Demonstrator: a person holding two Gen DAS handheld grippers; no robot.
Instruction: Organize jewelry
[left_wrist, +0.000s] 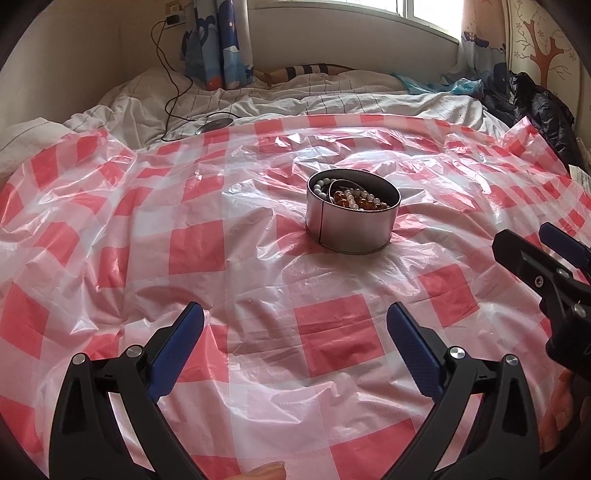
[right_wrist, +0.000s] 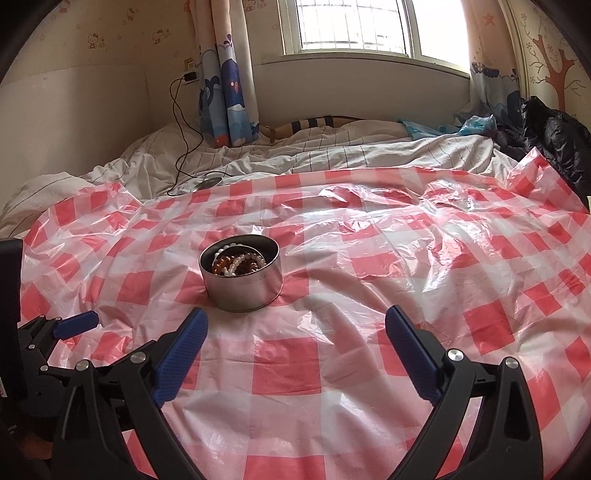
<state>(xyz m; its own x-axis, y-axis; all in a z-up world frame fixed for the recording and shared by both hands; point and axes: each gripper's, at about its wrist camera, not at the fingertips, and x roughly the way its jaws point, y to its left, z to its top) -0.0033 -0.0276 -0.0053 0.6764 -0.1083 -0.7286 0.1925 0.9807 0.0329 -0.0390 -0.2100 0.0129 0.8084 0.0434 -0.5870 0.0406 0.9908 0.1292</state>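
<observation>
A round silver tin stands on a red-and-white checked plastic sheet. It holds white pearl beads and amber beads. My left gripper is open and empty, a little short of the tin. My right gripper is open and empty; the tin is just ahead to its left, with the white beads and amber beads inside. The right gripper shows at the right edge of the left wrist view. The left gripper's fingers show at the left edge of the right wrist view.
The sheet covers a bed with rumpled white striped bedding. A black cable runs from a wall charger to a round pad. Black clothing lies at the far right. Curtains and a window stand behind.
</observation>
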